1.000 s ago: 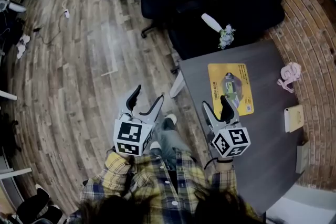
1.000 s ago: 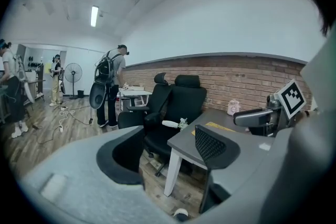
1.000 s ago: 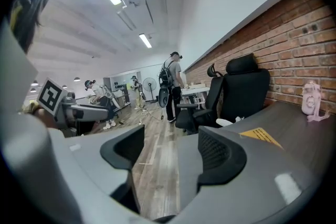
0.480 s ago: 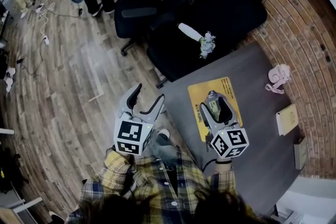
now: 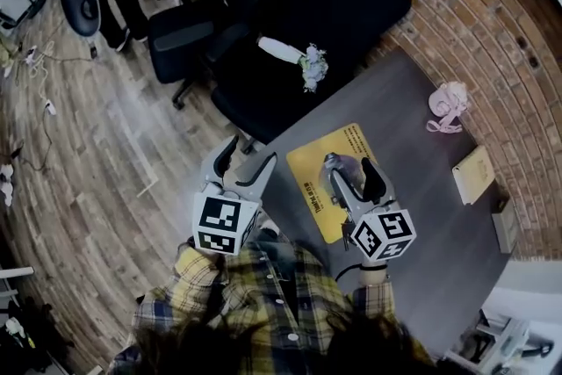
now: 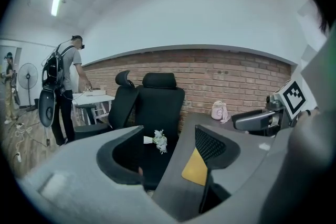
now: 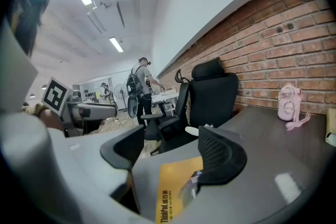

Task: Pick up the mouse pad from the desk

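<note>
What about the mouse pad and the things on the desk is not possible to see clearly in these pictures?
- Head view: the right gripper covers the print in the middle of the mouse pad.
- Left gripper view: a jaw hides all but one yellow patch of the pad.
- Head view: the small grey thing at the edge of the desk is too small to name.

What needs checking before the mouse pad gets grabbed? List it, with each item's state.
1. Right tool open: ok, jaws apart, nothing gripped.
2. Left tool open: ok, empty.
3. Right tool over the mouse pad: ok.
4. Left tool at the pad: not ok, it is at the desk edge, short of the pad.
5. Pad flat on the desk: ok.
6. Pad free of loose things: cannot tell; the grey patch may be print.
</note>
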Motion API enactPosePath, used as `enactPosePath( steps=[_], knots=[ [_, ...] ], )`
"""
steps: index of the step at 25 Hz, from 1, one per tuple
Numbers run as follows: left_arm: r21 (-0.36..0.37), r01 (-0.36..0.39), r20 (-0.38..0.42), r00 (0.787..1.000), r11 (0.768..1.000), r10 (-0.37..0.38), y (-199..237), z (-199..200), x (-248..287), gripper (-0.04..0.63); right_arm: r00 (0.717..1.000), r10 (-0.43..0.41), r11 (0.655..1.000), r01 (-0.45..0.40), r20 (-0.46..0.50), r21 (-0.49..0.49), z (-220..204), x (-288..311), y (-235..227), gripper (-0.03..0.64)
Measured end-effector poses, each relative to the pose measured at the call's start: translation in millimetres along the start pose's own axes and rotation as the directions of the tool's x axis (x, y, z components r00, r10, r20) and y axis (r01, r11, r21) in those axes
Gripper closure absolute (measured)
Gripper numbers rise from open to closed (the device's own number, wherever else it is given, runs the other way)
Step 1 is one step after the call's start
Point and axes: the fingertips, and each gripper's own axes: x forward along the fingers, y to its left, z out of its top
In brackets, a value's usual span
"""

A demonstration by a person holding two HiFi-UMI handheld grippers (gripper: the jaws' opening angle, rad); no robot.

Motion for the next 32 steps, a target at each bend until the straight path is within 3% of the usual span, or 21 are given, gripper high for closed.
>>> enactPosePath(
  steps=[8, 14, 20, 25, 29, 32],
  knots=[
    [0.083, 0.158, -0.008, 0.987, 0.984, -0.158, -37.8, 22.4, 52.6, 0.295, 0.99, -0.14, 0.988, 0.138, 0.027, 0.073, 0.4, -23.3, -38.3, 0.321],
    [0.118, 0.304, -0.044, 0.953, 0.945, -0.301, -65.6, 28.2, 90.4, 0.295, 0.963, -0.266, 0.958, 0.26, 0.032, 0.119, -0.7, -37.6, -58.0, 0.321],
    [0.143, 0.446, -0.096, 0.895, 0.883, -0.436, -87.2, 31.8, 130.8, 0.295, 0.911, -0.411, 0.896, 0.398, 0.027, 0.196, -2.8, -51.7, -80.6, 0.321],
    [0.166, 0.554, -0.149, 0.832, 0.816, -0.535, -103.2, 25.0, 155.4, 0.295, 0.844, -0.536, 0.814, 0.509, 0.021, 0.281, -13.9, -67.1, -93.1, 0.321],
    [0.176, 0.62, -0.181, 0.784, 0.765, -0.594, -115.2, 19.6, 166.6, 0.295, 0.802, -0.597, 0.761, 0.564, 0.007, 0.319, -21.3, -74.9, -97.7, 0.321],
    [0.179, 0.649, -0.197, 0.76, 0.739, -0.62, -124.3, 16.9, 170.7, 0.295, 0.782, -0.623, 0.737, 0.587, 0.001, 0.335, -23.0, -81.1, -98.0, 0.321]
  ],
)
